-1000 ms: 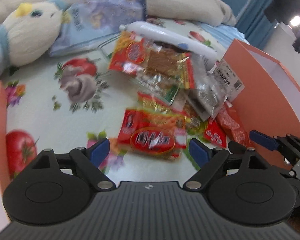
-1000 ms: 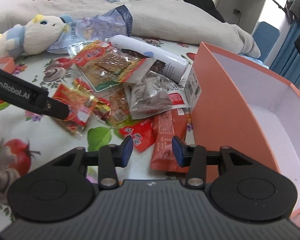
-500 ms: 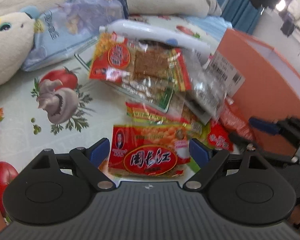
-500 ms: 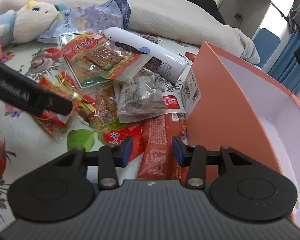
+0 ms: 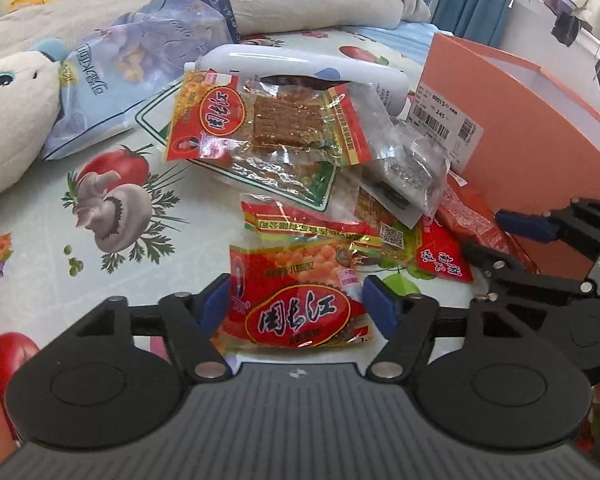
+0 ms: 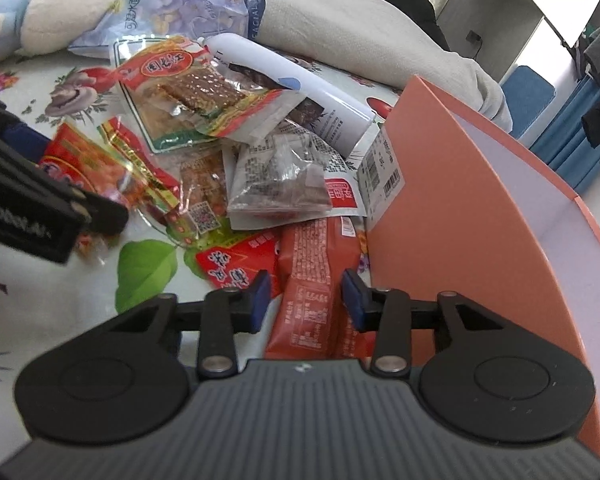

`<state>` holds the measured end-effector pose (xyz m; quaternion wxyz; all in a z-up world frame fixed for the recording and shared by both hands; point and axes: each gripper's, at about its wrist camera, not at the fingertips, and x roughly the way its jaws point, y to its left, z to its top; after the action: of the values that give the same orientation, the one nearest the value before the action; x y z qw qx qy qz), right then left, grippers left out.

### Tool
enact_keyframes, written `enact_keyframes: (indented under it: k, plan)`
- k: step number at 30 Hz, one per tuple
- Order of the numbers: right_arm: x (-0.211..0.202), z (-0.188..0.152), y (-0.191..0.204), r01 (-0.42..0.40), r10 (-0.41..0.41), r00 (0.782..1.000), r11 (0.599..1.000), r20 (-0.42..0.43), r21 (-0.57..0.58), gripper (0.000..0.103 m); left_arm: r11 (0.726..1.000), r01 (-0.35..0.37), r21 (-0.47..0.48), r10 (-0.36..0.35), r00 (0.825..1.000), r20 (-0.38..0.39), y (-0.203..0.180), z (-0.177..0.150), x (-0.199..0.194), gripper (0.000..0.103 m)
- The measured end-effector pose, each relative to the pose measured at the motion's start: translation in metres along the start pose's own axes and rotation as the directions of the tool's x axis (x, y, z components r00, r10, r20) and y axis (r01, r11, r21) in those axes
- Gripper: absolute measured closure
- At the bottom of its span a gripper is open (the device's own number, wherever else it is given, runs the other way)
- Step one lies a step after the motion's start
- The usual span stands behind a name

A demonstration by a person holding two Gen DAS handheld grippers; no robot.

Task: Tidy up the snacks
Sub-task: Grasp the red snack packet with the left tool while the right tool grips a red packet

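A: Left claw?
B: Wide open, jaws on either side of the red bean pack, which lies flat on the floral sheet. Blue pads just beside the pack's edges; contact can't be told. Nothing gripped.

A: Right claw?
B: Also open, narrower gap. It straddles the near end of the orange-red pack, which lies right against the orange box. Not closed on it.

A: Where's the rest of the pile?
B: Centre of the bed, left of the box. Big tofu-strip bag on top at the far side, leaning on a white tube. Clear grey pack in the middle, small red sachet near it, a yellow-red pack just beyond the bean pack.

A: Box state?
B: Open, white inside, barcode sticker on its left wall.

A: Background?
B: Plush toy and blue tissue pack far left, grey blanket behind.
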<state>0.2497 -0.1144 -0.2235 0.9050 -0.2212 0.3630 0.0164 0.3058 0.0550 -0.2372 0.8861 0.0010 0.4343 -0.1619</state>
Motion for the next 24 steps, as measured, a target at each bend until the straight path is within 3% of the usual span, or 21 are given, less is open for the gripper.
enact_keyframes:
  k: [6,11,24]
  plan:
    - [-0.008,-0.004,-0.005,-0.020,0.020,1.000,1.000,-0.015,0.007,0.071,0.999,0.002,-0.043,-0.002,1.000,0.016,-0.001,-0.009,-0.010,0.042]
    - [-0.022,-0.010,-0.003,-0.051,0.051,0.998,0.999,-0.025,0.006,0.071,0.998,-0.032,-0.045,0.033,0.999,0.026,-0.008,-0.024,-0.023,0.043]
    - [-0.068,-0.025,0.006,-0.184,0.185,0.982,0.983,-0.049,0.026,0.071,0.981,-0.086,-0.176,0.091,0.996,0.019,-0.003,-0.061,-0.067,0.051]
